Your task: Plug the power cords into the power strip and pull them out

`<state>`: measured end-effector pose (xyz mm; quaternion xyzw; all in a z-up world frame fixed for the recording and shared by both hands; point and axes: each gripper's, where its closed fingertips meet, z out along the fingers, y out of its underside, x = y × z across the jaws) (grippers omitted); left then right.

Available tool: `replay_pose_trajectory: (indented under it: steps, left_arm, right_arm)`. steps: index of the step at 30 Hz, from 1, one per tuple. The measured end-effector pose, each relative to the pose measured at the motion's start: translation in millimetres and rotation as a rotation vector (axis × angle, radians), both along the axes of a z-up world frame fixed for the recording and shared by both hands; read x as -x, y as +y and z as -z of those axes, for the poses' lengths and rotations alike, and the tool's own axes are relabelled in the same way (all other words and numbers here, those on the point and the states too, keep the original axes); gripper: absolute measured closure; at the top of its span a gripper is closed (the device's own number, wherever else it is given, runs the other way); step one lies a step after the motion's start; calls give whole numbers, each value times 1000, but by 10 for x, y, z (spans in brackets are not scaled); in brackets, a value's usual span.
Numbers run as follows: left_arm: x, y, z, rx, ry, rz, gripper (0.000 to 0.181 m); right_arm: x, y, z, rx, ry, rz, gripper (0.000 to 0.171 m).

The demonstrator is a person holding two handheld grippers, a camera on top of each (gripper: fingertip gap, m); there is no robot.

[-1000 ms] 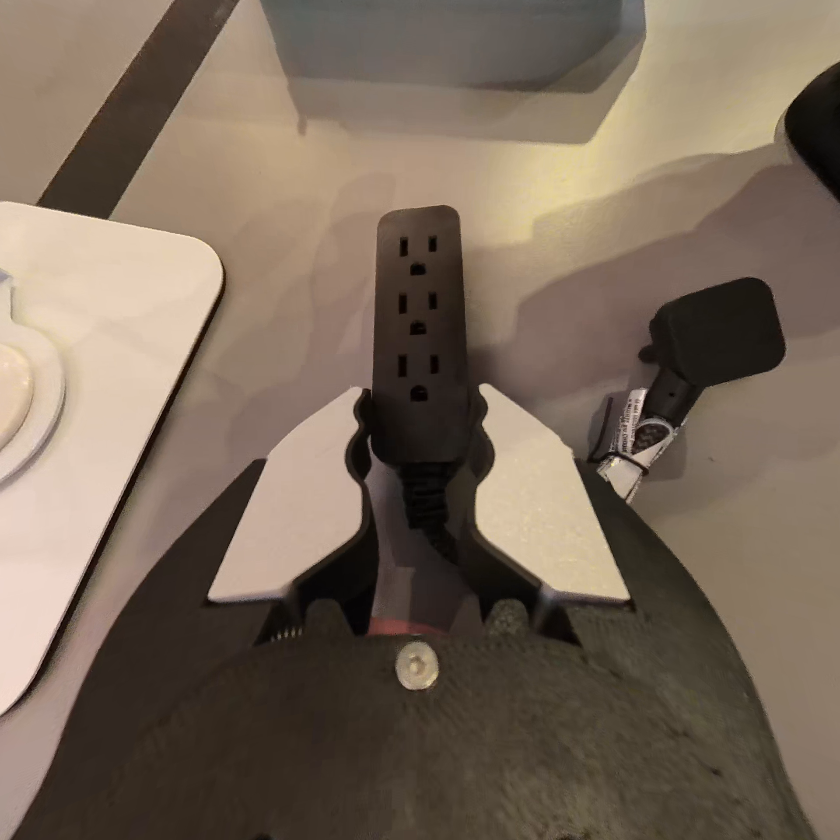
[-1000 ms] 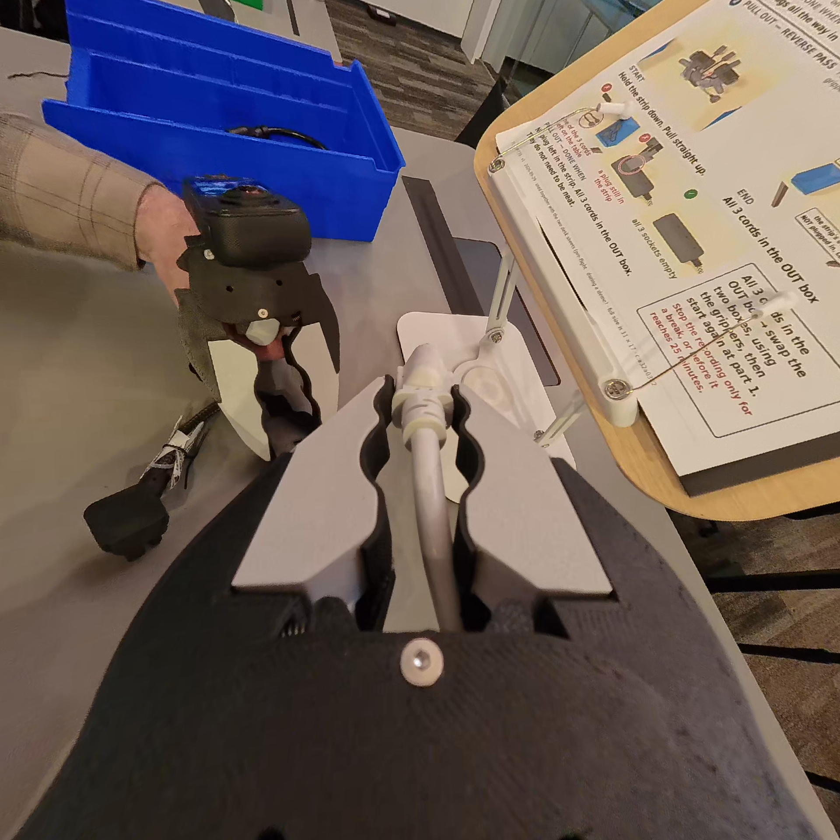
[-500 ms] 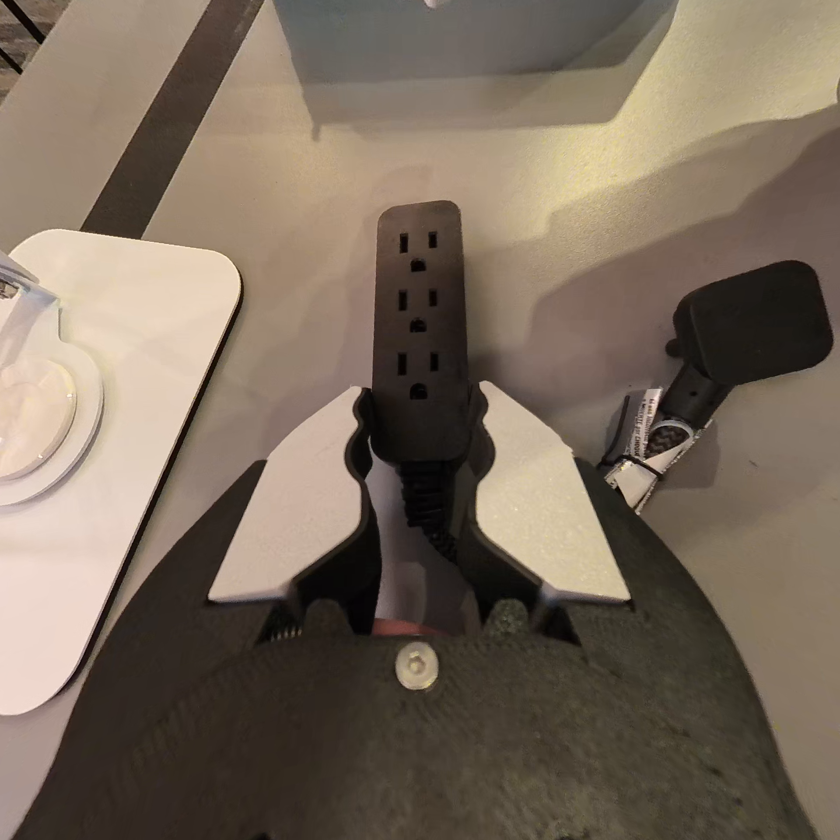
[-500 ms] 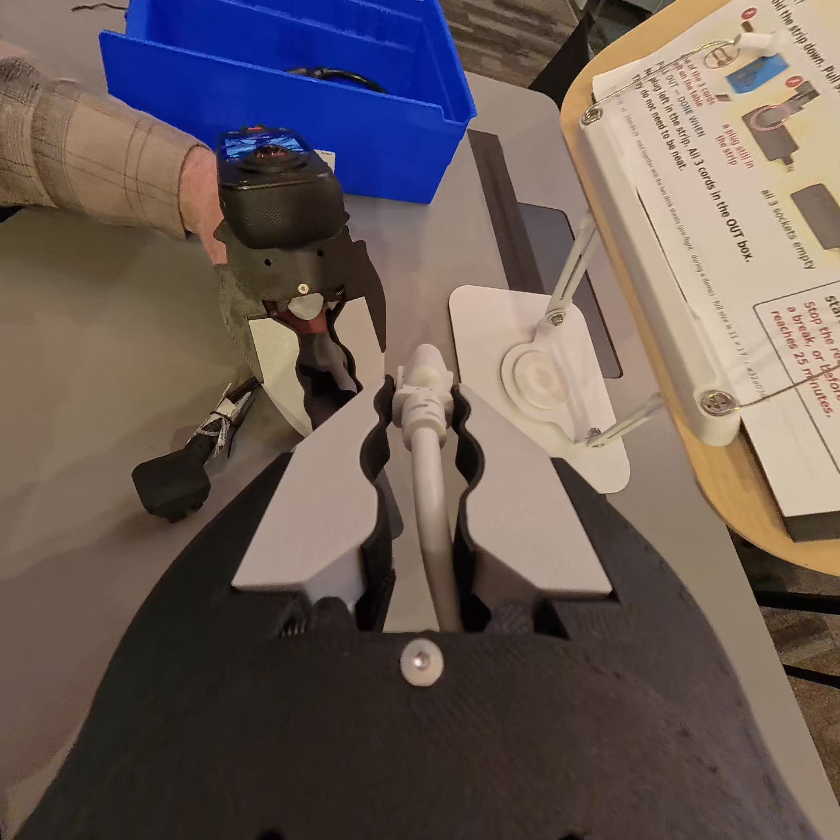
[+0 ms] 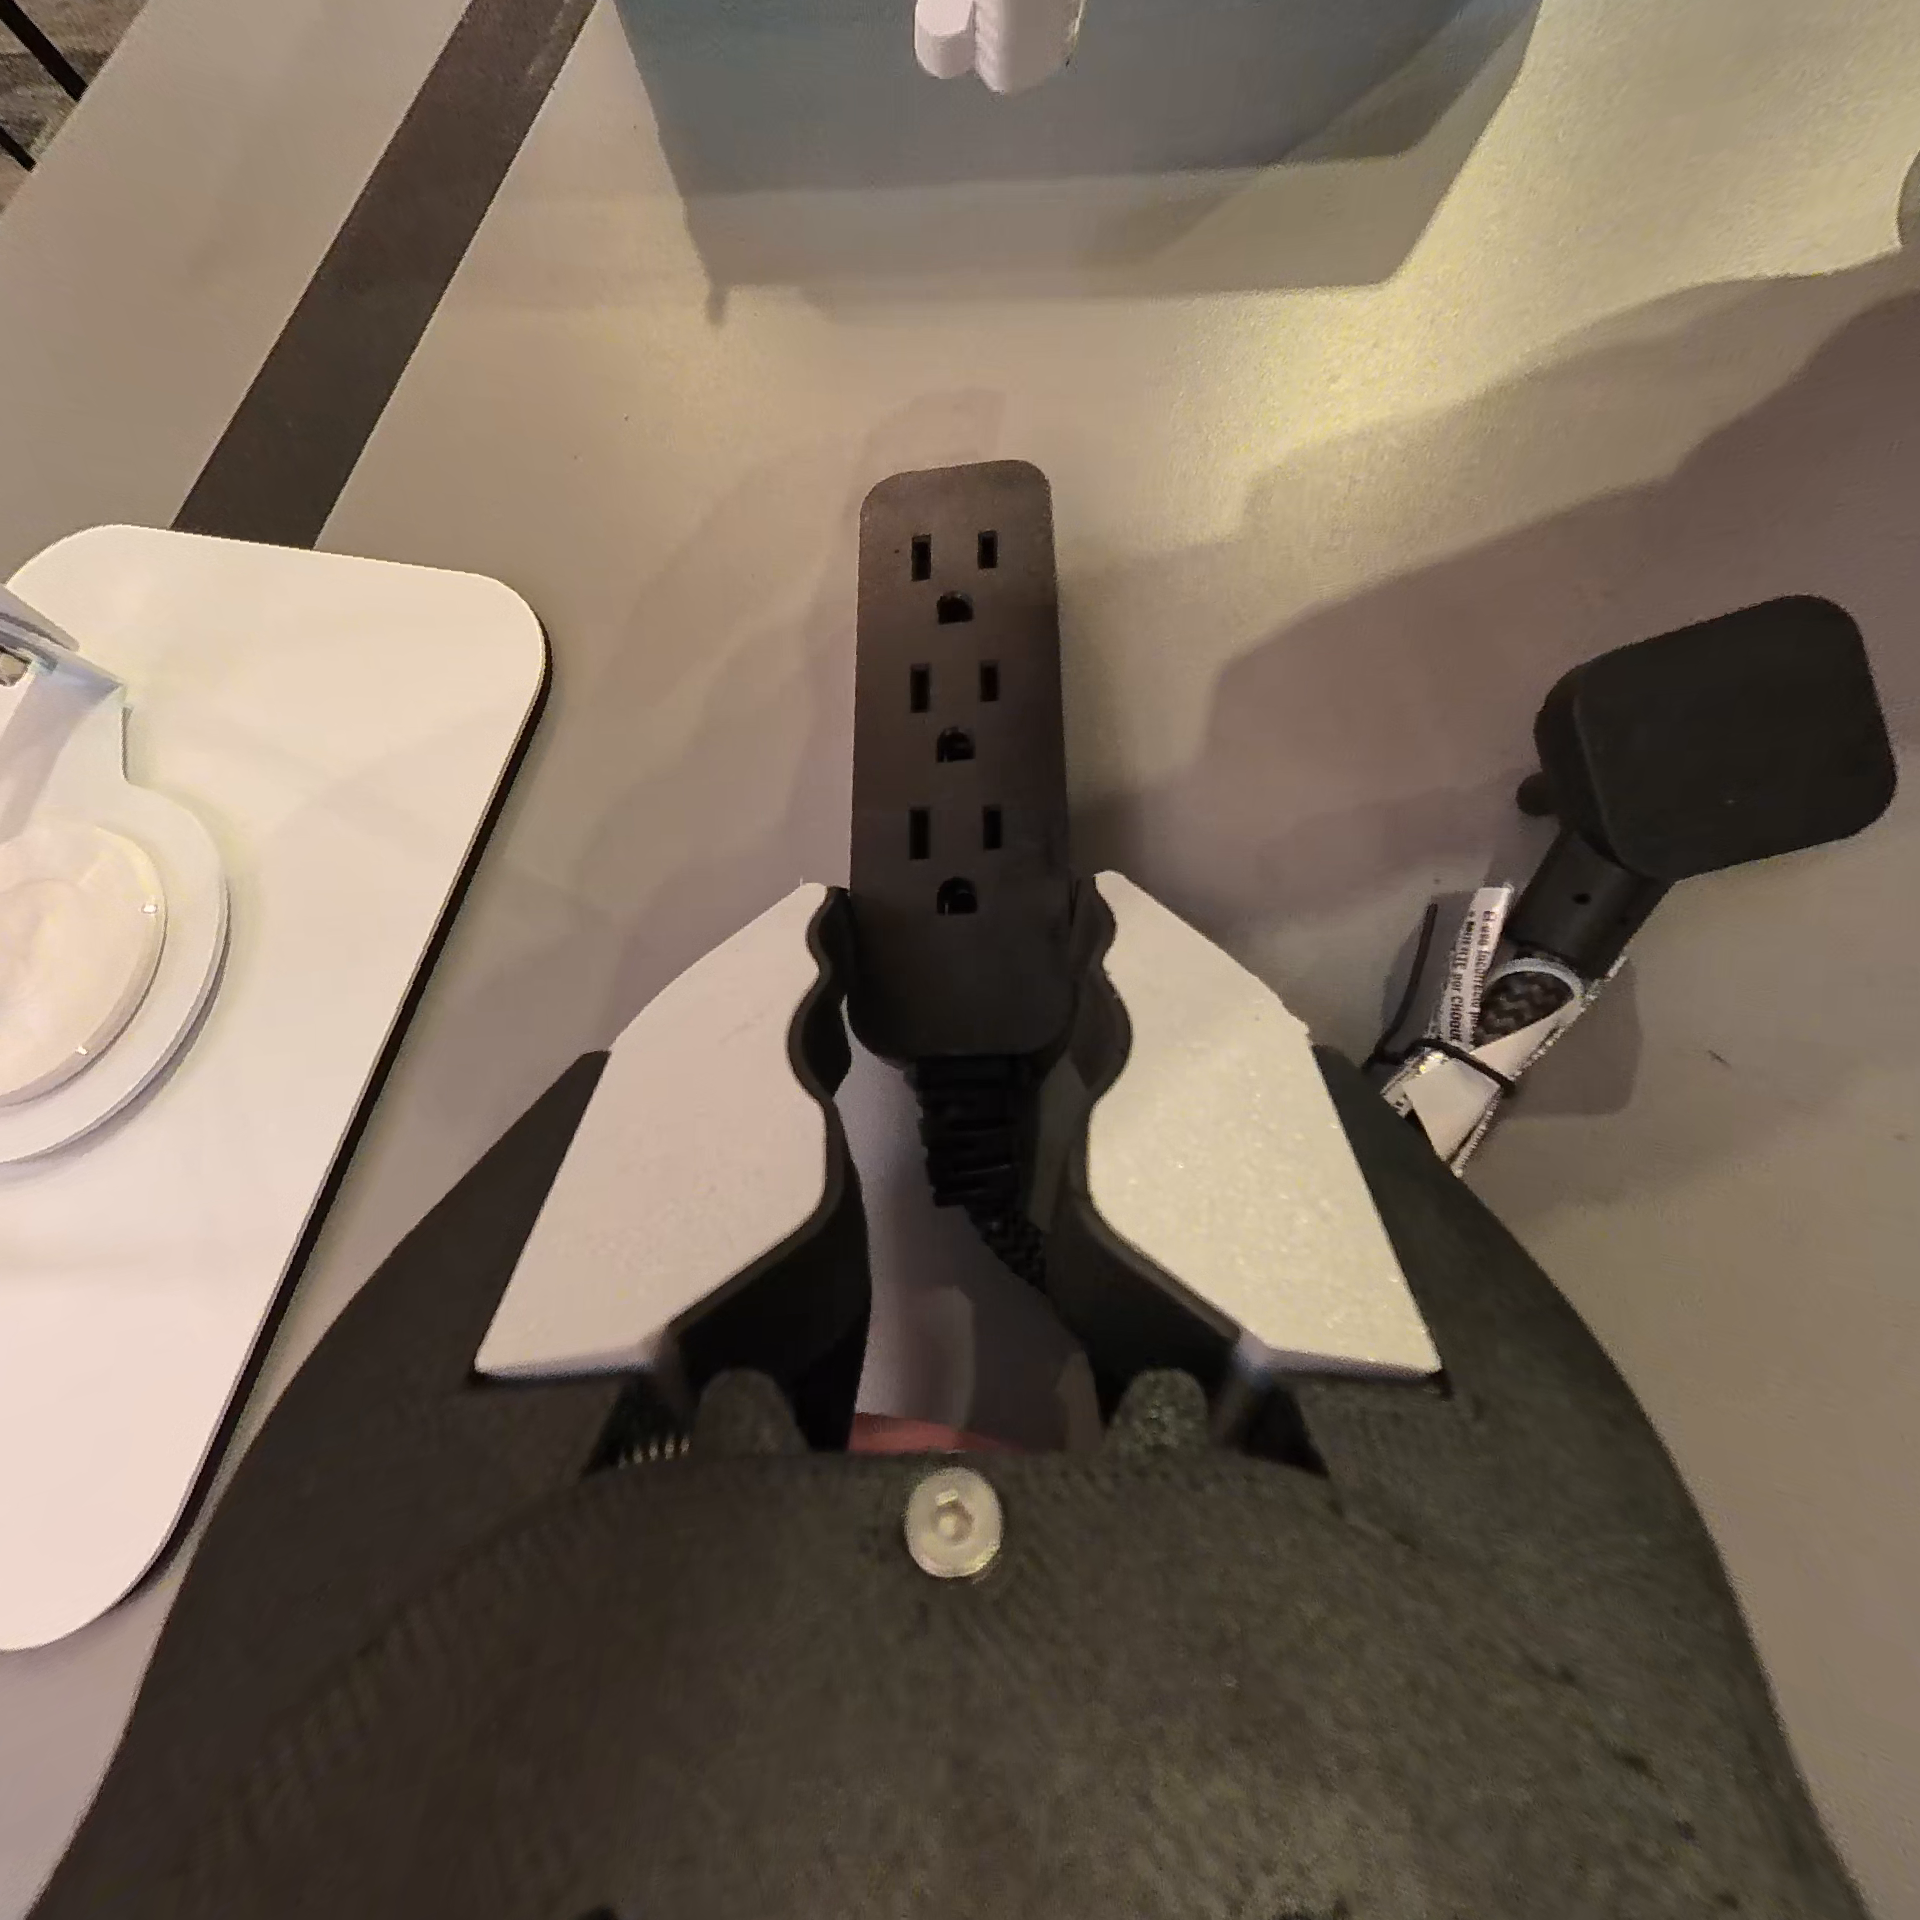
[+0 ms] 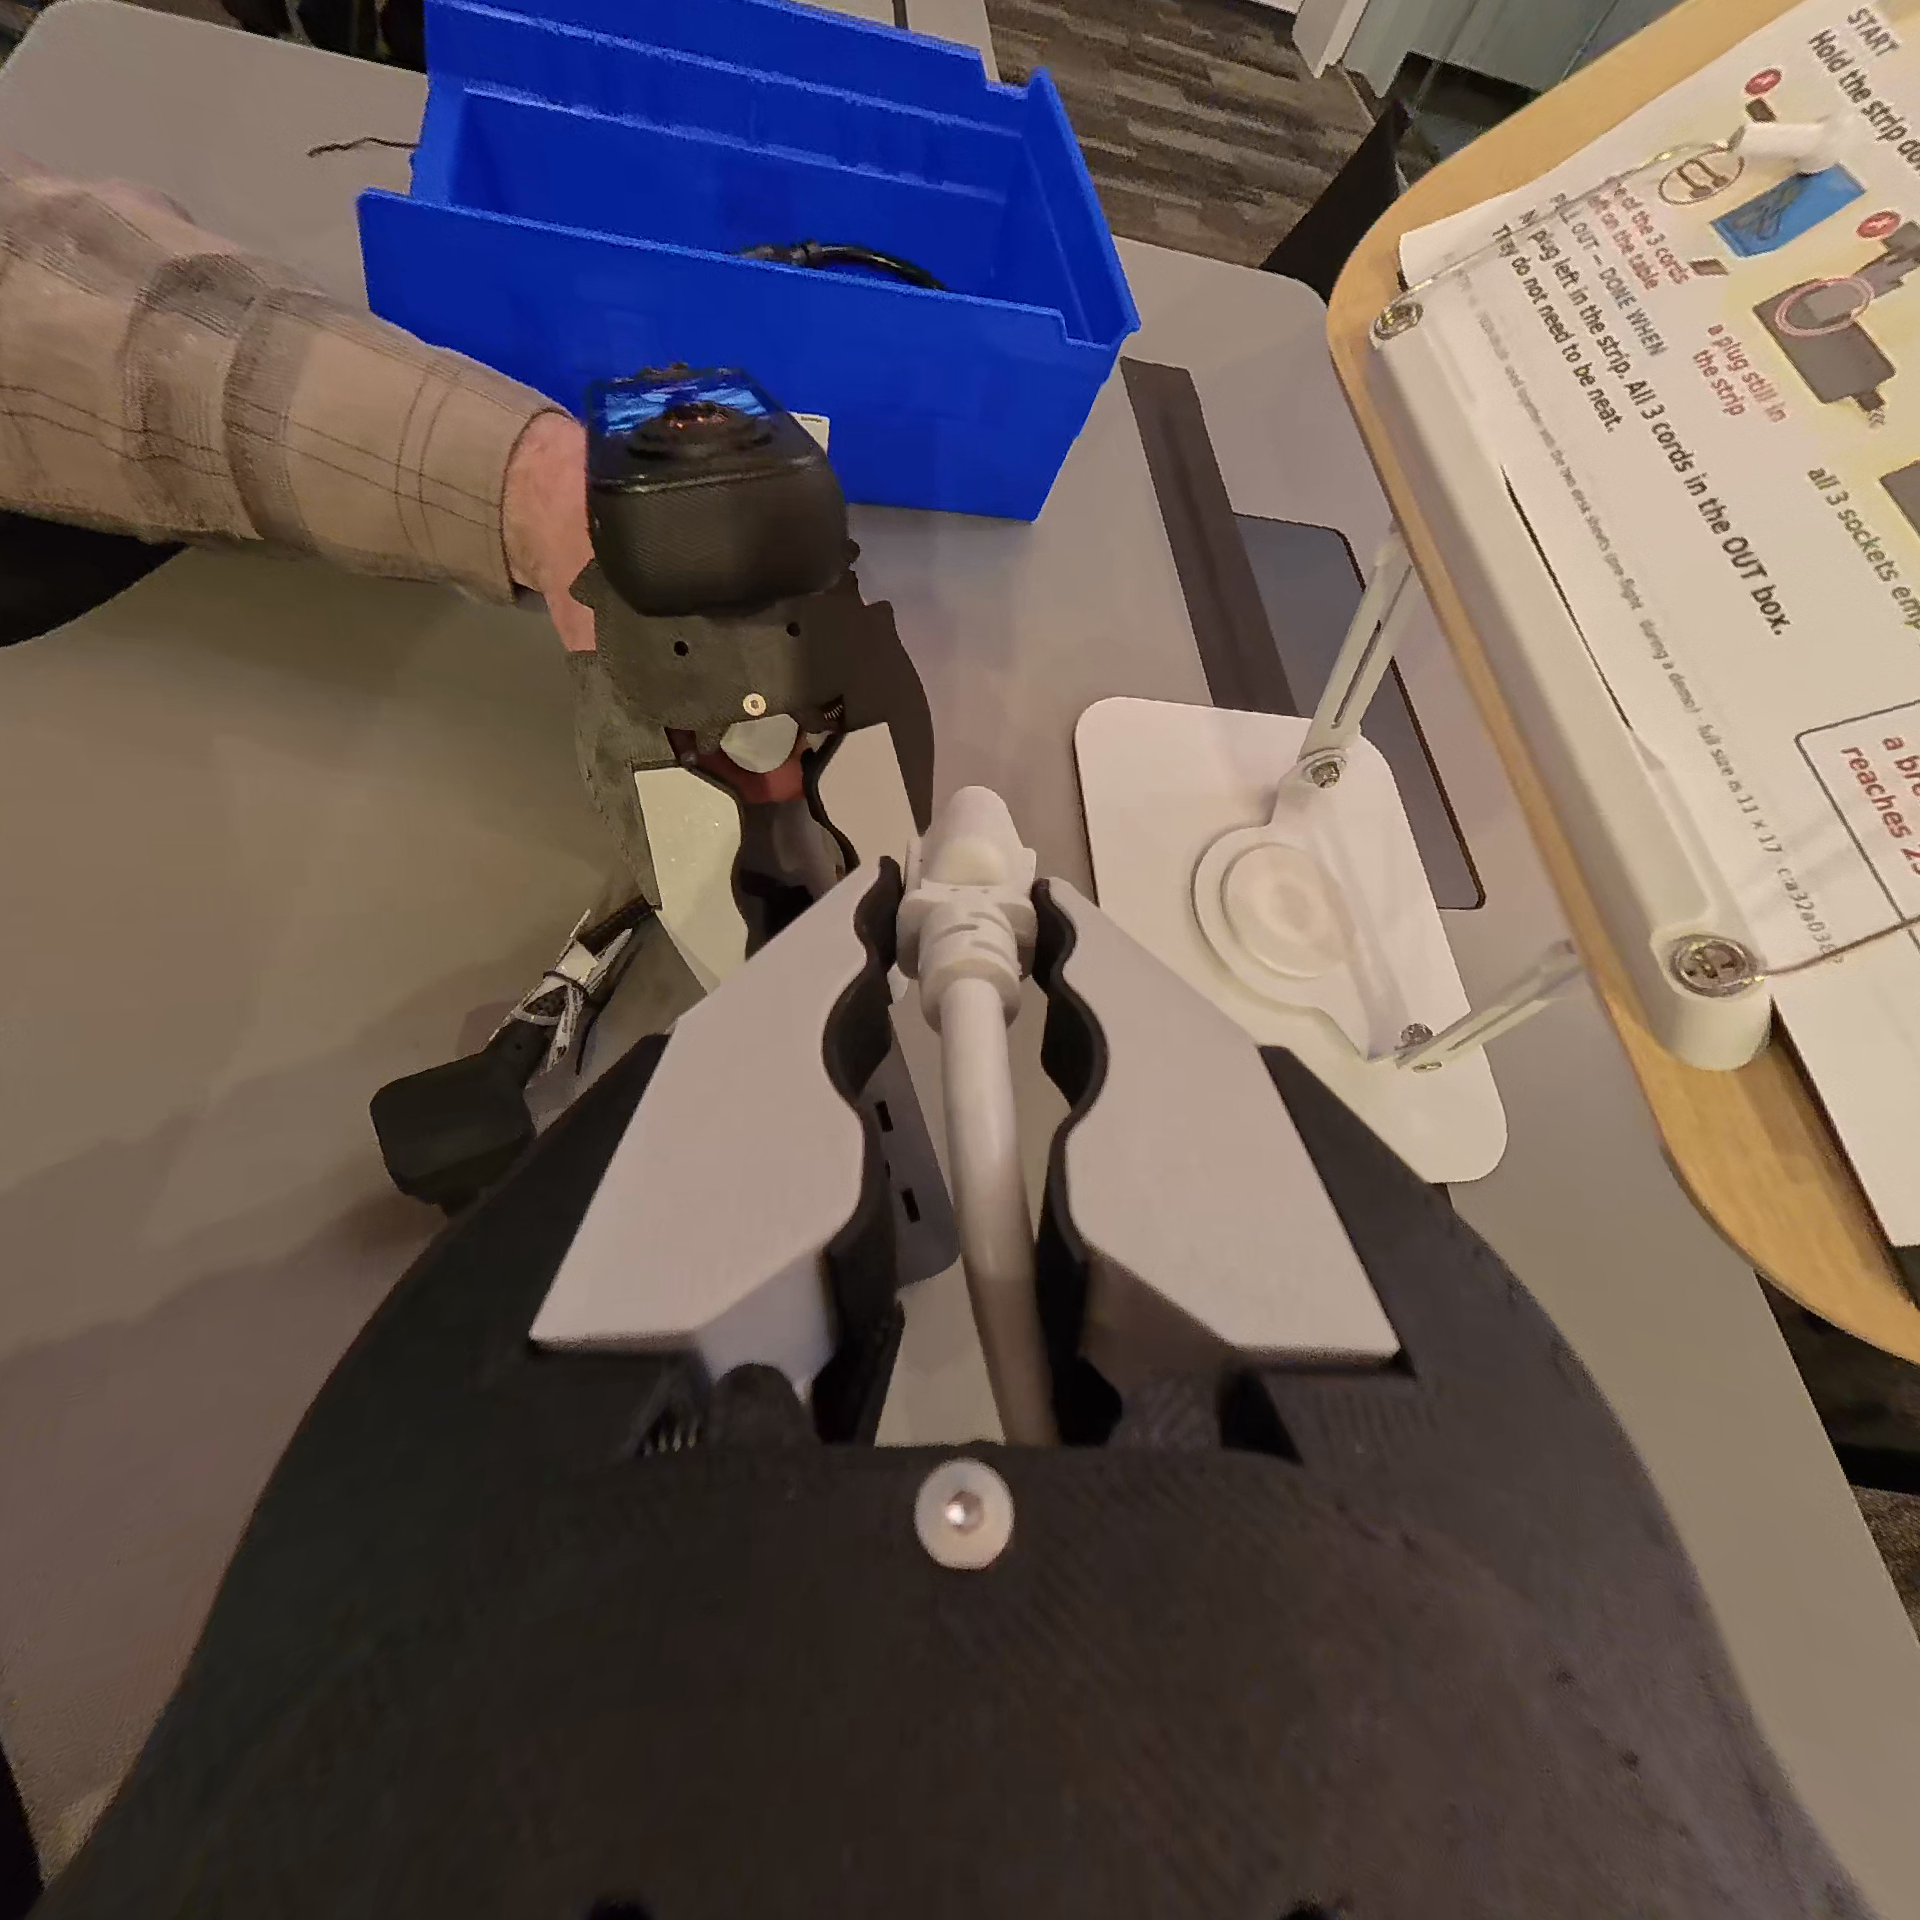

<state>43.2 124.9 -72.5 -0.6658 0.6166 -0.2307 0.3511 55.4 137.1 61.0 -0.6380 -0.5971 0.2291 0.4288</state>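
Note:
My left gripper [image 5: 961,899] is shut on the near end of a black power strip [image 5: 954,675] that lies flat on the grey table. Its three sockets are empty. My right gripper [image 6: 966,883] is shut on a white plug [image 6: 971,868], whose white cord [image 6: 992,1143] runs back between the jaws. The plug hangs above the strip's far end, and its tip shows at the top of the left wrist view [image 5: 987,42]. The left gripper also shows in the right wrist view [image 6: 774,883], held by a hand with a plaid sleeve.
A black flat plug [image 5: 1714,738] with a tagged cord lies right of the strip. A blue bin [image 6: 727,260] stands at the back. A white stand base [image 6: 1288,935] carries an instruction board [image 6: 1662,520]. A grey-blue box [image 5: 1039,114] stands beyond the strip. Across from one pair of fingers to the other is roughly 12 cm.
My right gripper has carried the white plug closer to the left gripper, and the plug's tip has come into the top of the left wrist view. The left gripper keeps its hold.

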Motion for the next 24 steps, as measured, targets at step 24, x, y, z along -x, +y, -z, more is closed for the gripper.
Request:
replay_pose_trajectory:
  steps: [24]
  left_arm:
    - [-5, -3, 4, 5, -1, 9, 140]
  right_arm:
    - [-83, -4, -91, 1, -297, -114, 149]
